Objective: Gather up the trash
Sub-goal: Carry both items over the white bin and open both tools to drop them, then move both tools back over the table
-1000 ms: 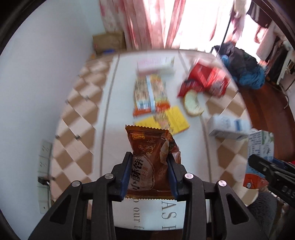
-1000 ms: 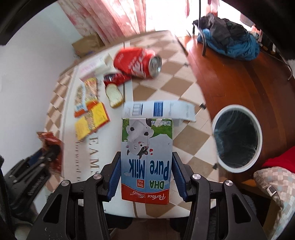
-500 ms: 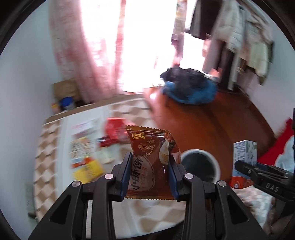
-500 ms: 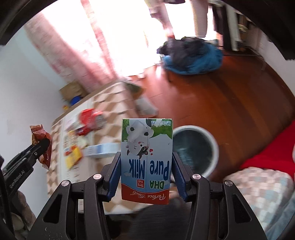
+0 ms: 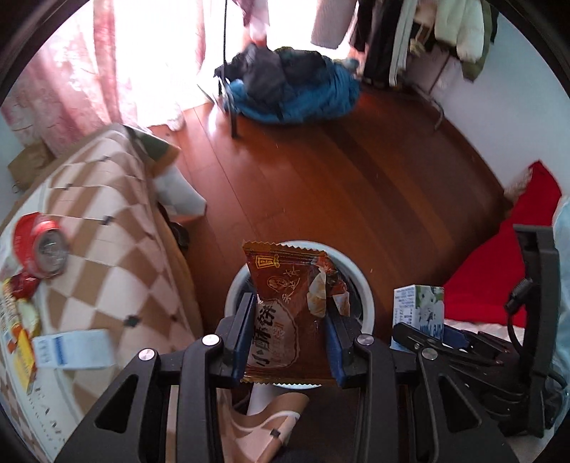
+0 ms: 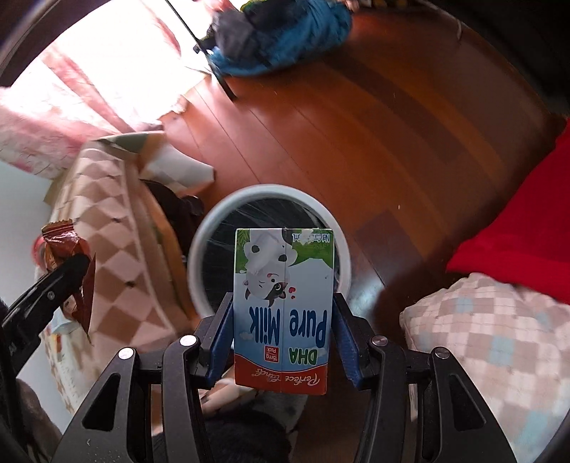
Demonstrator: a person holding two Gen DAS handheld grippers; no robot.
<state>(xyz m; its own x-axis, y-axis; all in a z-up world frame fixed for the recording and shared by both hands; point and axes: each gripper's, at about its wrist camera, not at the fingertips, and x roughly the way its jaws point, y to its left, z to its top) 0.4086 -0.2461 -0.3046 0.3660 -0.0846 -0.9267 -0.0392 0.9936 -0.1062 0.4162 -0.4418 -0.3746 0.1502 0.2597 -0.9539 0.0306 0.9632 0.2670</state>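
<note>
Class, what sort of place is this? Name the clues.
Probably a lived-in bedroom at home: hanging clothes, wooden floor, pink curtains at a bright window, and a cloth-covered table.

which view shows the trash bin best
The right wrist view: most of the white-rimmed trash bin rim and its dark liner show, with only the near part behind the milk carton. In the left wrist view the brown snack packet and the jaws cover most of the bin.

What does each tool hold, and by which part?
The left tool grips the brown snack wrapper by the side edges of its lower half. The right tool grips the milk carton, upside down, by its two narrow sides.
</note>
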